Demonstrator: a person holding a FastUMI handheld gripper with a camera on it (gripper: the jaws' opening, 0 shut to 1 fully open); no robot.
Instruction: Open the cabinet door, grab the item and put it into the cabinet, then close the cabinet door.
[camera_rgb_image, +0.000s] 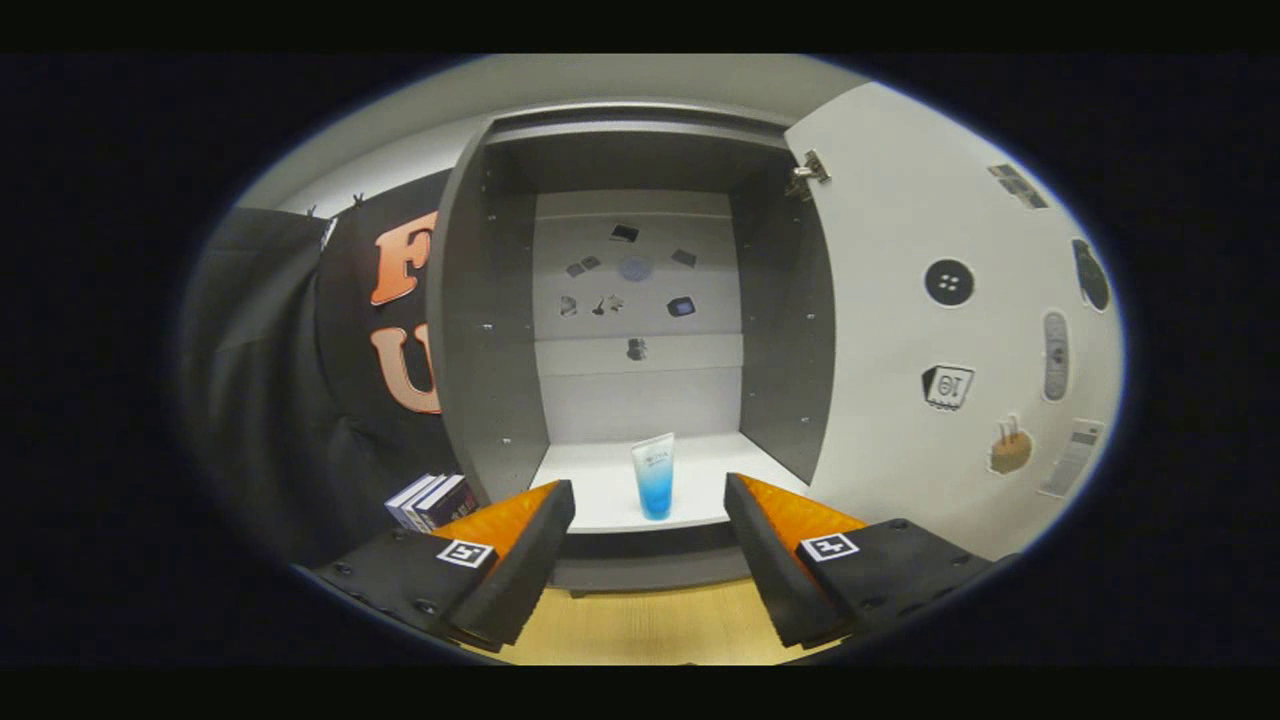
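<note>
- Your gripper (650, 520) sits nearest the lens, its fingers (525, 560) spread wide and holding nothing.
- Each finger carries a square marker (465, 552) on its upper face.
- Below and between the fingers you see a pale wood floor (650, 625).
- Just ahead of the fingers, centred in the gap between them, stands the tube (654, 477) on the cabinet (640, 320) shelf (620, 480), near its front edge.
- Your tube is upright: its long axis runs vertical, the narrow cap end down on the shelf and the flat crimped end pointing up, leaning a touch to the right.
- It is clear to whitish at the top and blue toward the bottom, and touches neither finger.
- Your cabinet stands open, with grey side walls and a lighter back panel (637, 300) that bears several small dark stickers.
- Its door (900, 330) is swung out to the right of the opening, a metal hinge (808, 170) showing at its upper corner.
- On the door's inner face you can see more stickers, among them a round black button shape (949, 282).
- Left of the cabinet, beyond your left finger, a few books (432, 500) stand against the black cloth wall.
</note>
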